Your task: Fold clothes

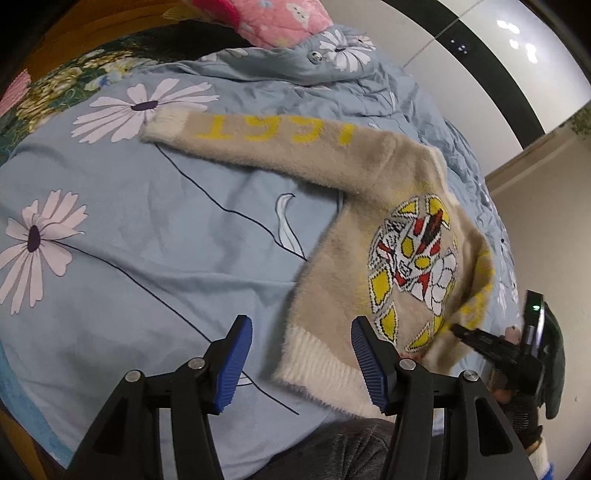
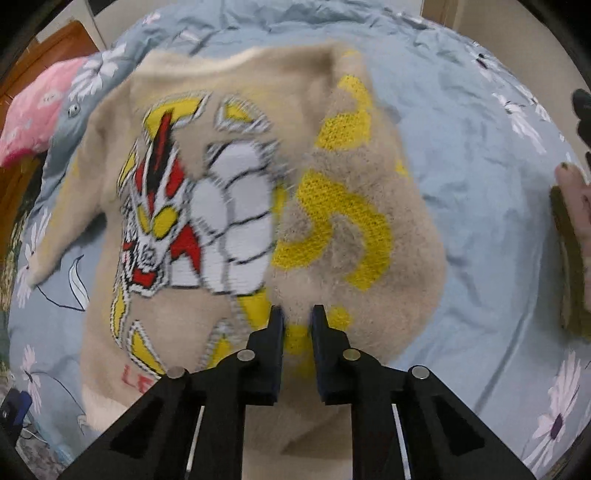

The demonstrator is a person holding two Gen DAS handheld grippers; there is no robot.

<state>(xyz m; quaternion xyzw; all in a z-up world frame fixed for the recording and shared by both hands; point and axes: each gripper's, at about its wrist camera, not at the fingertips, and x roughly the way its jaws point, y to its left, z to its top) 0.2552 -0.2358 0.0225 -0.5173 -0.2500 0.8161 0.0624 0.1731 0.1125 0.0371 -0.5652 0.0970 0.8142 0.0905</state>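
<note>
A fuzzy beige sweater [image 1: 373, 206] with a red, white and yellow robot figure knitted on its front is lying on a bed covered by a light blue daisy-print duvet [image 1: 155, 206]. In the left wrist view its one sleeve, carrying yellow letters, is stretching flat toward ten o'clock, while the cream ribbed hem is sitting at six o'clock. The left tongs [image 1: 301, 363] are hanging with their blue-padded jaws wide apart, the right-side pad just beside the hem and nothing caught between them. The right tongs [image 2: 297, 321] are clamping a fold of the sweater [image 2: 354, 229], lifting its other sleeve, blurred, over the body toward twelve o'clock. A pink quilted pillow [image 1: 280, 18] is resting at twelve o'clock, at the head of the bed.
</note>
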